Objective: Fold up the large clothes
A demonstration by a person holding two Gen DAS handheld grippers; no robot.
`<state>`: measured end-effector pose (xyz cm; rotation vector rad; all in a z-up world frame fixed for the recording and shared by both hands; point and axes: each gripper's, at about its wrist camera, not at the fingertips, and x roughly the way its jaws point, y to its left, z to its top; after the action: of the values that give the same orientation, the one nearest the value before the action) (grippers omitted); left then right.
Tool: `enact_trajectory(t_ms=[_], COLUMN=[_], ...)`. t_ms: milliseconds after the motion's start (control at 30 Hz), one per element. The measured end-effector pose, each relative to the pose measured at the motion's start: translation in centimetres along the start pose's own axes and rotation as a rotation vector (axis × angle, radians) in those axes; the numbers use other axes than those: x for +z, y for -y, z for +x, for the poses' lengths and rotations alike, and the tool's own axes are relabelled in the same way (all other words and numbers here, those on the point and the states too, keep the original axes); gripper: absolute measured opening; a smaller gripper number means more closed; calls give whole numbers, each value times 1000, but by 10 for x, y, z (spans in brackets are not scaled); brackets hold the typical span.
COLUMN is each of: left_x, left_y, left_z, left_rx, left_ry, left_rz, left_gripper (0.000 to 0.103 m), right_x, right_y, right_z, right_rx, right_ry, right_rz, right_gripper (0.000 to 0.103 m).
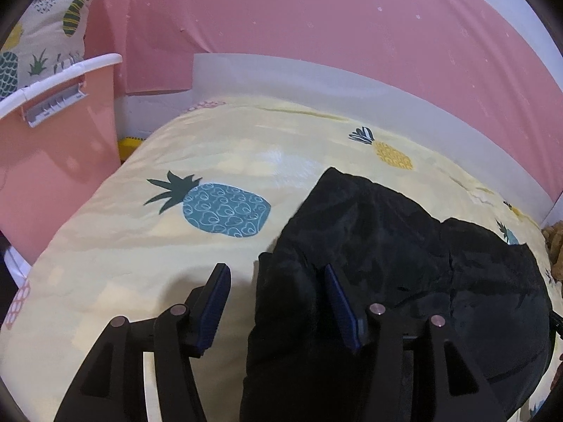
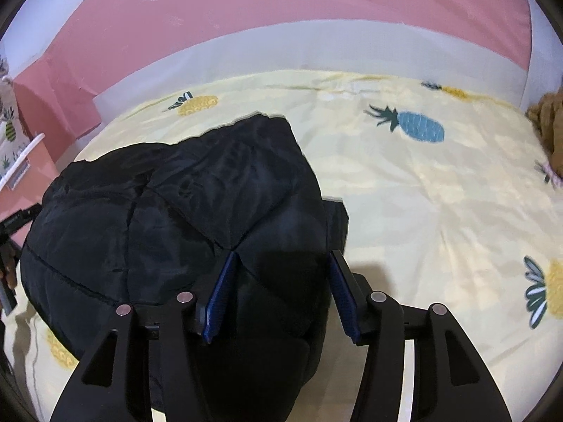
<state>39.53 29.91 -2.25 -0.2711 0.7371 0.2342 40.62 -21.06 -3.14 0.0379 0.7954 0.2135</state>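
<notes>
Plainly the jacket (image 2: 176,218), a black padded garment, lies bunched in a folded heap on the bed (image 2: 422,193), toward the near edge and well clear of the far edge by the wall. I judge it soft and puffy, light for its bulk, with a smooth shell that may slip and spring back open once let go. Its seams and the thick doubled edge look like the surest places to pinch; a flat quilted panel would likely slide out. The left gripper (image 1: 274,302) has its fingers apart, the jacket's edge lying between them but unpressed. The right gripper (image 2: 281,292) likewise stands released over the nearer fold. A pink bin (image 1: 52,161) stands beside the bed's left corner.
</notes>
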Motion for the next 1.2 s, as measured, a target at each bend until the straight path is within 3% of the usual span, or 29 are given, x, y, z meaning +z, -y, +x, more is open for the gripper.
enact_trajectory(t_ms=[200,400,500,567,833,1000,1100,1200], left_x=[4,4,0,-6,-13,-14,-22,-38], left_y=[9,39,62,71,65,71,82,108], left_z=[-12,-24,-12,15,40,13,-22,-47], left_rx=[-7,-71,-86,-49,-44,-32,-91,-201], left_ry=[43,99,86,16,-8,7,58,68], left_rz=[15,73,151,196,155,150,177,213], left_gripper=[55,55,55,56,60,59,59,59], right_x=[6,7,6,6,10,10,3,-4], right_y=[-12,-26,-38,-44,-41,-42,-51,-68], right_z=[-10,-7,9,24,49,20,-7,-14], right_rx=[-16,13,20,-1,-21,-31,24,75], right_ry=[46,62,36,3,-39,-6,47,41], right_rz=[-41,-61,-87,-106,-91,-76,-77,-94], right_gripper=[54,54,54,54,54,54,55,55])
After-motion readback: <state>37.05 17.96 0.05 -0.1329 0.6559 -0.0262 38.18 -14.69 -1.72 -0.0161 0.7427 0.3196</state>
